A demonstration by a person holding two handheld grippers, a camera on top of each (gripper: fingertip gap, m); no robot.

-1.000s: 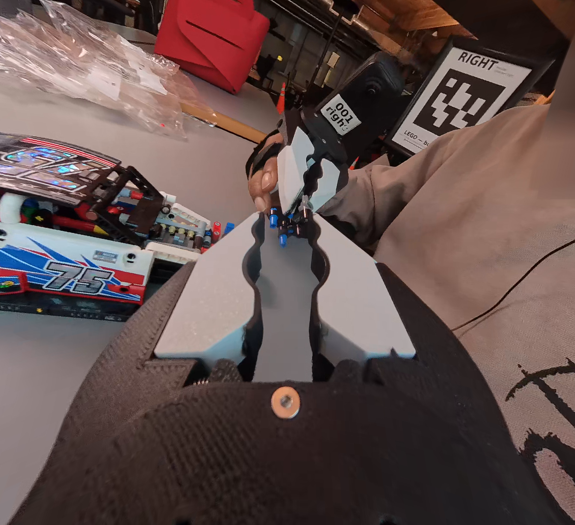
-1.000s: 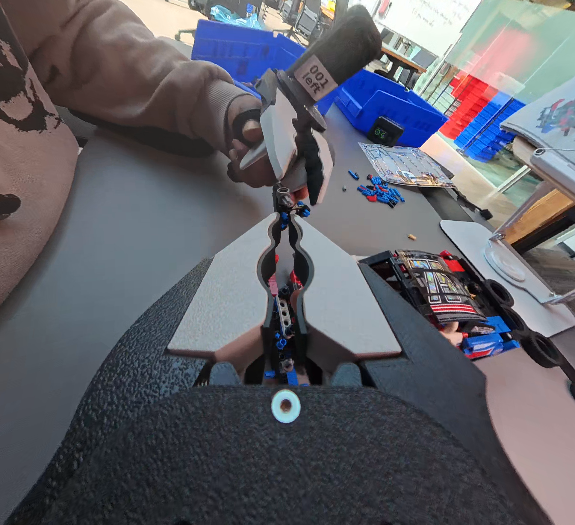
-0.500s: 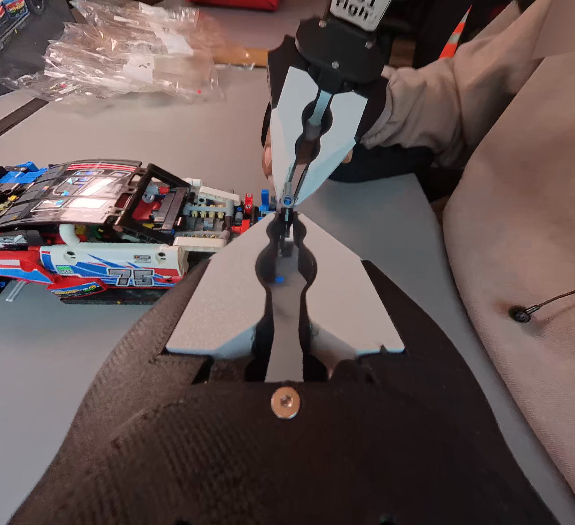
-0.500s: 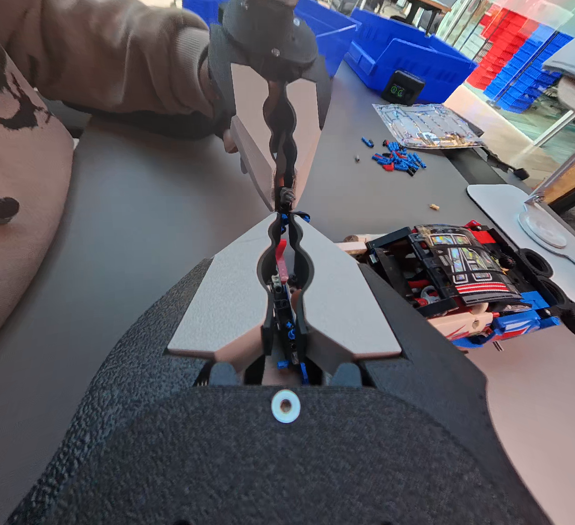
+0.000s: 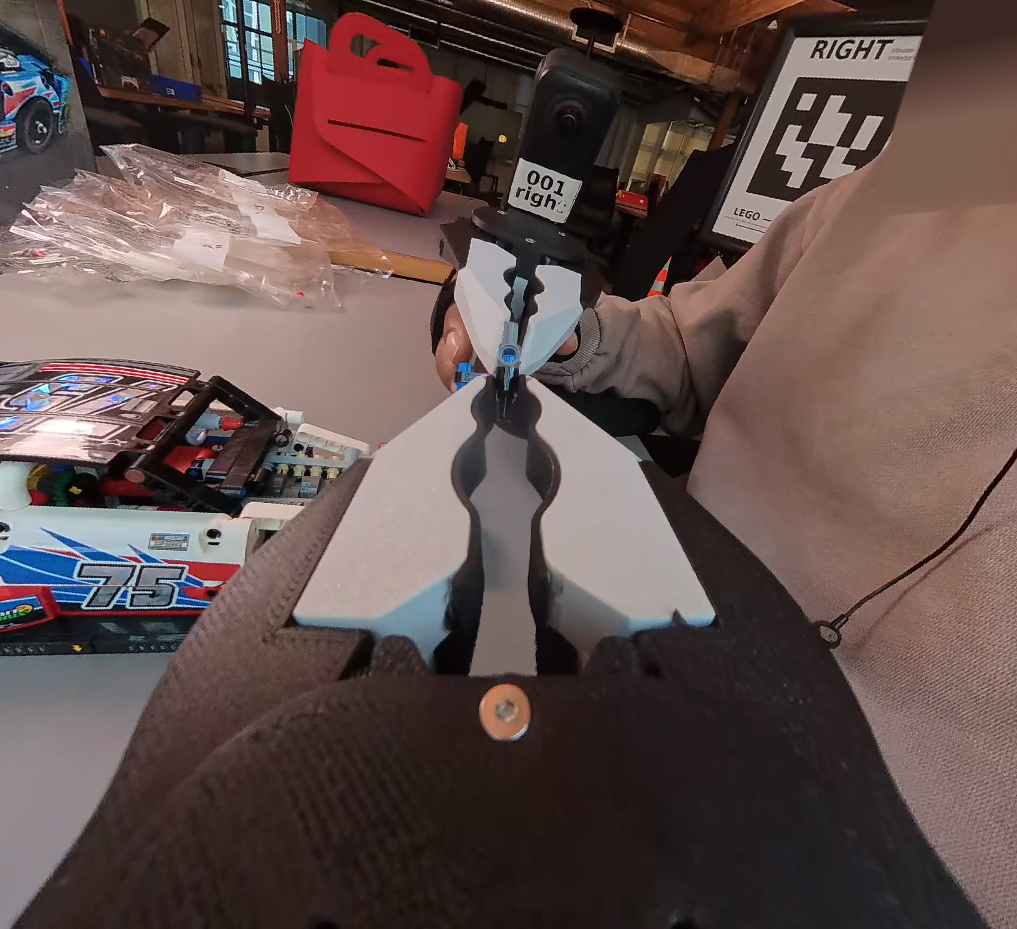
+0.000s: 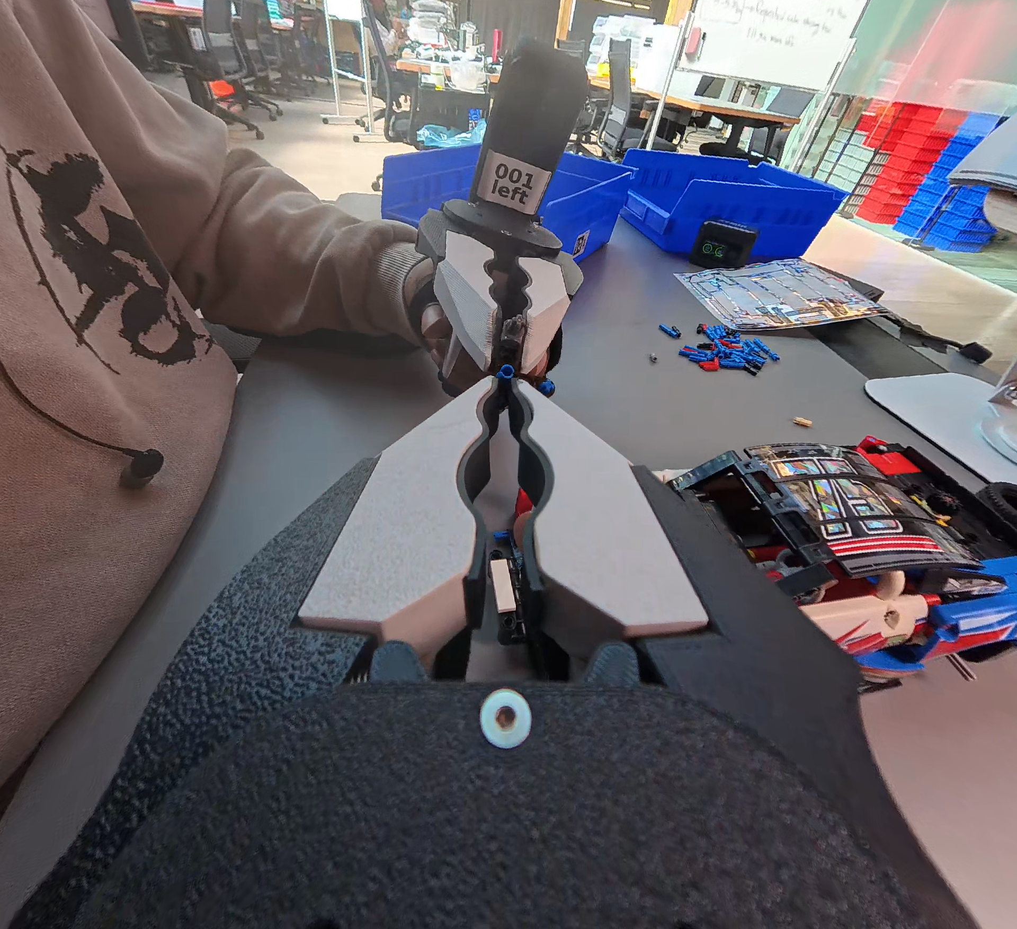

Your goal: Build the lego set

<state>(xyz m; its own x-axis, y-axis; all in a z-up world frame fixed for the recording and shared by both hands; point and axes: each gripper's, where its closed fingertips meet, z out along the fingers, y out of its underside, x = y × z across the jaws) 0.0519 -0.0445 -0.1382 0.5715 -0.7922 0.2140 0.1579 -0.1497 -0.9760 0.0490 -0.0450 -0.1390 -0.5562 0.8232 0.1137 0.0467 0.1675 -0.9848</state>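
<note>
My left gripper is shut on a small black Lego piece at its tips. My right gripper faces it tip to tip. It is shut on a long black beam assembly with blue pins that runs back between its fingers. In the right wrist view, my right gripper meets my left gripper, which pinches the small dark piece. The two pieces touch above the grey table. The part-built Lego race car lies left of my left gripper; it also shows in the right wrist view.
Clear plastic bags, a red bag and the set box stand behind the car. A pile of loose blue pins, a sticker sheet and blue bins lie farther along the table. The person's torso is close by. Both grippers' tips are close together, under 4 cm apart.
Both grippers have tilted back from a steep downward angle to nearly level. They stay tip to tip with the pieces held between them.
</note>
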